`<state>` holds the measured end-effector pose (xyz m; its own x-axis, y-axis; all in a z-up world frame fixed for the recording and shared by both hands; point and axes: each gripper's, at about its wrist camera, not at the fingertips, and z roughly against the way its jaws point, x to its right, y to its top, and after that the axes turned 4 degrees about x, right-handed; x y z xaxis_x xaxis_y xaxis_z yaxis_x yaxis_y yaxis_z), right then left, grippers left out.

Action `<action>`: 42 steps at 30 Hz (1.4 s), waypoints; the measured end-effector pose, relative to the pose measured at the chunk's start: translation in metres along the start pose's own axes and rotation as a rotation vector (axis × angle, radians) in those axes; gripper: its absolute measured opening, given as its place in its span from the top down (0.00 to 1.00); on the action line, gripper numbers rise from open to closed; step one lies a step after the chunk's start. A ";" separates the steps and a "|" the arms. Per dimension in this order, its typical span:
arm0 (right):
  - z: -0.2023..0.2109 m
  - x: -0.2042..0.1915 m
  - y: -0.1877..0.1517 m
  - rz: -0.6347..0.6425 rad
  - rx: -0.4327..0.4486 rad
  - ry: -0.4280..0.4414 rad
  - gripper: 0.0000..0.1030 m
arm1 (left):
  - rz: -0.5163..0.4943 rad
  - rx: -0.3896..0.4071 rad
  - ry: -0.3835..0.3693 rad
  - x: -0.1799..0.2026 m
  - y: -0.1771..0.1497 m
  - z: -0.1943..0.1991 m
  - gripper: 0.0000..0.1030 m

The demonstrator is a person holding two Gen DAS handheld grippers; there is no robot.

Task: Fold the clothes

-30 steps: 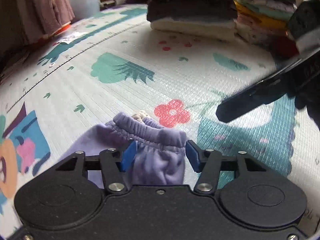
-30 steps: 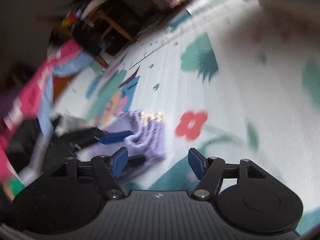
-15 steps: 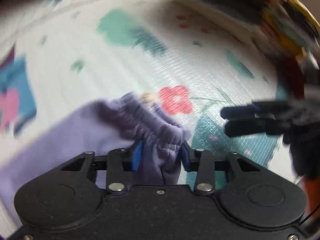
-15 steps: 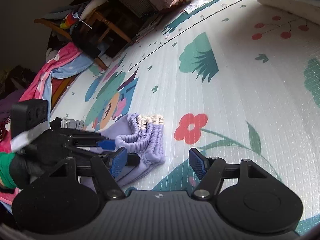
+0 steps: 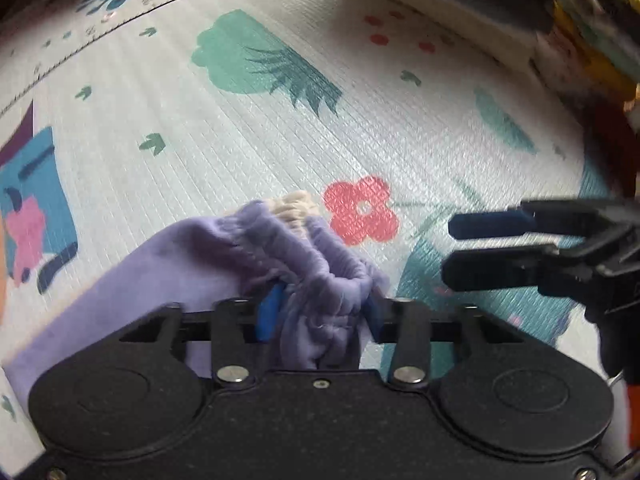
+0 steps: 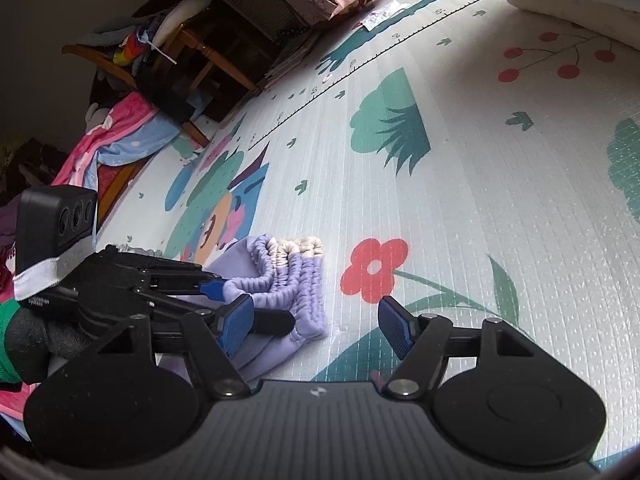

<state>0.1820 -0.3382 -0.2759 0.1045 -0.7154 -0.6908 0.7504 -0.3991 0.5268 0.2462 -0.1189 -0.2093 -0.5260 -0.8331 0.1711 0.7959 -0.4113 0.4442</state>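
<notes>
Printed play mat [image 6: 500, 208], purple garment [image 6: 280, 280] bunched near the red flower [image 6: 374, 270].
Left gripper [image 5: 320, 312] clamps the gathered waistband; right gripper [image 6: 316, 320] gapes, holding nothing. Best grab the waistband's free end, then pull it taut.

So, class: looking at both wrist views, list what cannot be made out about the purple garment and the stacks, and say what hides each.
- Purple garment: its lower part is hidden in both views, behind the left gripper body and, in the right wrist view, the right gripper body, so its type stays unclear.
- Folded stacks: blurred and cut off by the top edge in the left view.
- White fold: cut off at the right view's corner.
</notes>
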 end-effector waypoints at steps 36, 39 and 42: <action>-0.112 -0.089 -0.011 0.640 -0.192 -0.237 0.42 | 0.910 0.497 0.189 -0.324 -0.367 0.216 0.83; -0.114 -0.091 -0.012 0.642 -0.190 -0.254 0.42 | 0.977 0.499 0.216 -0.328 -0.372 0.214 0.49; -0.113 -0.098 -0.015 0.689 -0.165 -0.280 0.44 | 0.972 0.526 0.234 -0.333 -0.368 0.221 0.48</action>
<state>0.2347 -0.1971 -0.2716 0.4316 -0.8993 -0.0698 0.6655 0.2652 0.6977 0.0624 0.3915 -0.2355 0.3609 -0.7865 0.5011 0.5830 0.6097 0.5371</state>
